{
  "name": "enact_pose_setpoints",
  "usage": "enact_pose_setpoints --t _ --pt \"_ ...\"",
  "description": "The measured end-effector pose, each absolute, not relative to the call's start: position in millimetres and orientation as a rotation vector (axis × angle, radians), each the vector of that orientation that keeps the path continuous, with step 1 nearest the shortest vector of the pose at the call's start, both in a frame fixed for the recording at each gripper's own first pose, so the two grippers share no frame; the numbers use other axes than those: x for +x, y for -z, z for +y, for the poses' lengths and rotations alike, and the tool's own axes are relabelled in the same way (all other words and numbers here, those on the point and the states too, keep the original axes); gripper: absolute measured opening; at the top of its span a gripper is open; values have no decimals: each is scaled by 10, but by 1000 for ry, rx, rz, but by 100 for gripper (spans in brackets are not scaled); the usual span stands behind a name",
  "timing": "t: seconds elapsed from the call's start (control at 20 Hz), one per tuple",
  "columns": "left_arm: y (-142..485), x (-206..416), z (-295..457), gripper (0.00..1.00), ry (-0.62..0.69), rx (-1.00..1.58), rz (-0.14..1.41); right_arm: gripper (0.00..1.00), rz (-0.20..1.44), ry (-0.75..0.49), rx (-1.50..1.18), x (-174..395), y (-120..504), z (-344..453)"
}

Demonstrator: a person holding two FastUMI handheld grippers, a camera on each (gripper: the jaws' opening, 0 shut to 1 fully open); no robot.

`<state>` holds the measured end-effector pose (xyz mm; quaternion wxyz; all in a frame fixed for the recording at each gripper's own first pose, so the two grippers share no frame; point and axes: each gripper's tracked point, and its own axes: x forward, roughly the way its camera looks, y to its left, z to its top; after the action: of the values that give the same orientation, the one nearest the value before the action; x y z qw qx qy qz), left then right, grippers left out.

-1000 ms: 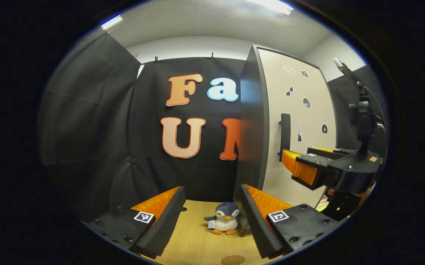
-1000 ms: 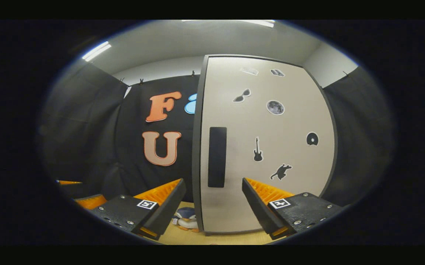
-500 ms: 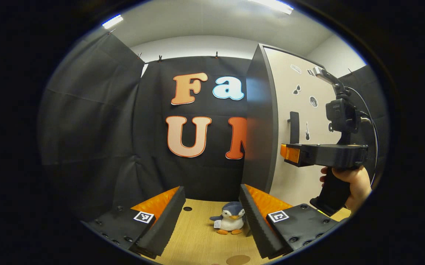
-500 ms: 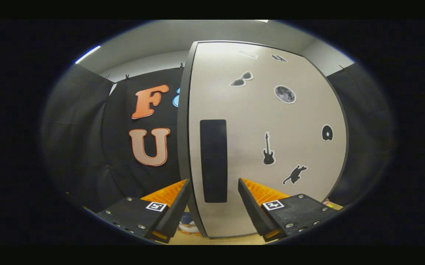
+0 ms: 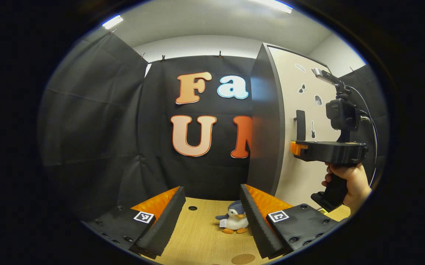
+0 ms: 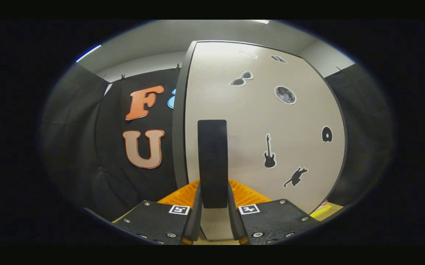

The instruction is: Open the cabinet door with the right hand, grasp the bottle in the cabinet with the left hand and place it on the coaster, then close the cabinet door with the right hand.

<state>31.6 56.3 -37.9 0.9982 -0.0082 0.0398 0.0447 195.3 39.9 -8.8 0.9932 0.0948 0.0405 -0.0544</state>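
In the right gripper view, the right tongs (image 6: 213,206) have both fingers pressed against the sides of the handle (image 6: 212,162), a dark, flat, upright bar with rounded corners, gripped at its lower end. The handle sits near the left edge of the cabinet door (image 6: 293,147), a pale, matte panel with a dark rim, dotted with small flat stickers shaped like a guitar, a cat, sunglasses and a moon.

In the left gripper view, the left tongs (image 5: 212,217) stand wide open and hold nothing, their inner faces ridged. Just below them lies the table (image 5: 197,239), light wood-grain, with a round brown coaster (image 5: 243,258) at the near edge. Farther back, a soft plush penguin (image 5: 235,221) sits on the table by the cabinet's dark side. To the right, a hand (image 5: 348,182) grips the right tongs' dark handgrip at the door.
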Motion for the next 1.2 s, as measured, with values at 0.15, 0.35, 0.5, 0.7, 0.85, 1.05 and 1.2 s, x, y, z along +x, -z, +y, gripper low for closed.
enact_pose_setpoints --t 0.15,0.35,0.5,0.7,0.85,1.05,1.2 --pt "380 298 599 96 -92 -18 80 22 66 119 197 1929 60 397" --pt "415 363 704 96 -102 -6 90 20 44 128 226 1848 33 385" --pt "390 454 745 96 -102 -1 82 19 33 144 221 1695 -37 361" --pt "399 571 623 99 -69 -11 80 19 34 124 204 1475 -124 338" --pt "397 629 427 96 -19 -26 81 18 48 99 219 1188 -134 276" --pt "422 651 103 96 61 -34 83 17 65 93 231 1030 -120 203" --pt "420 694 -60 96 107 -41 80 17 75 81 248 868 -127 134"
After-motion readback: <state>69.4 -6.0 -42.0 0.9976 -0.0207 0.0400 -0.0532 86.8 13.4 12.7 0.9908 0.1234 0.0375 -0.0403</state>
